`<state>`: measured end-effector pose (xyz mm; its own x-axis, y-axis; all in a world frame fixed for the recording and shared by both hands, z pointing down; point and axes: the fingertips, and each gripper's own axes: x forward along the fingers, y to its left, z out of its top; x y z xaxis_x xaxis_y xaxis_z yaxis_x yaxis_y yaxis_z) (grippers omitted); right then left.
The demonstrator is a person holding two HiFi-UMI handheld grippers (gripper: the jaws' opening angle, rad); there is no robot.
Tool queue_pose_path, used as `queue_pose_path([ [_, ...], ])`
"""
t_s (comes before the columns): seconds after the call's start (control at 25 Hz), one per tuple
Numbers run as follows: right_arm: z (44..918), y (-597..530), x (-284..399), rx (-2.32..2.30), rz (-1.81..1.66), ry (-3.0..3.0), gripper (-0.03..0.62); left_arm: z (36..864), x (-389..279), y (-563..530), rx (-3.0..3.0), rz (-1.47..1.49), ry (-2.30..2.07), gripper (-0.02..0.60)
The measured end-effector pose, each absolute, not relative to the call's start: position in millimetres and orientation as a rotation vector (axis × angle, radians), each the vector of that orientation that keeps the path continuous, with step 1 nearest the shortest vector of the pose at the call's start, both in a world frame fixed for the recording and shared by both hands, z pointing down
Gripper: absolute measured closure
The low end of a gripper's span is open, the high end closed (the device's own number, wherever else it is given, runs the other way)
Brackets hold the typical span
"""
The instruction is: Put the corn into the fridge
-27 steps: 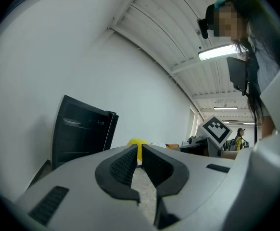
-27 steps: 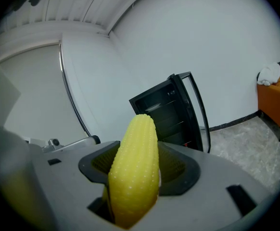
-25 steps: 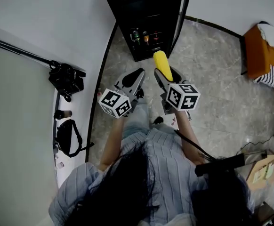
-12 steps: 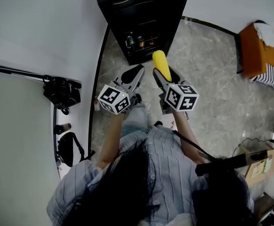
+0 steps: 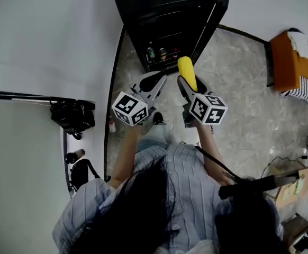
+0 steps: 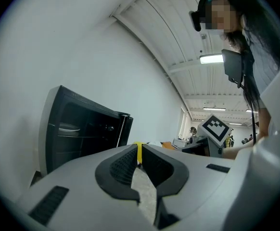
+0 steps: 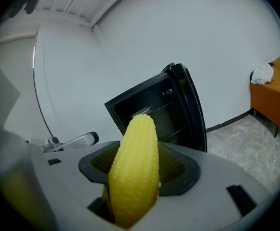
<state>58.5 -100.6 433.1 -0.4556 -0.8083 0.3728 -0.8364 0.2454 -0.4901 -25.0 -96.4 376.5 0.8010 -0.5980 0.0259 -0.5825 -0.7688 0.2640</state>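
Note:
The yellow corn [image 5: 186, 71] sticks up from my right gripper [image 5: 190, 83], which is shut on its lower part. In the right gripper view the corn [image 7: 135, 162] fills the middle and points toward the black fridge [image 7: 152, 107]. The fridge [image 5: 164, 15] stands open ahead, with its door [image 5: 213, 12] swung to the right and small bottles [image 5: 162, 53] on a low shelf. My left gripper [image 5: 155, 80] hangs beside the right one. Its jaws are shut with nothing between them [image 6: 139, 153]. The fridge [image 6: 77, 129] lies to its left.
An orange seat [image 5: 289, 57] with a white cloth stands at the right by the wall. Black bags [image 5: 72, 115] lie on a white surface at the left. A cardboard box [image 5: 291, 187] and cables sit at the lower right. Grey stone floor [image 5: 233, 89] lies before the fridge.
The person has moved slightly nearer the fridge and the view has shifted. Both grippers keep their pose side by side, with the corn still held in the right one.

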Motion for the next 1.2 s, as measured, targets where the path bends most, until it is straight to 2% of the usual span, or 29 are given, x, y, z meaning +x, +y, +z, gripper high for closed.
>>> queue_pose_path([
  [0.4, 451.2, -135.9, 47.8, 1.735, 1.057, -2.364, 0.341, 401.8, -52.9, -132.2, 2.693, -0.088, -0.82, 0.563],
  [1.2, 506.6, -184.3, 75.4, 1.653, 1.053, -2.329, 0.341, 450.1, -39.8, -177.8, 2.662, -0.017, -0.868, 0.563],
])
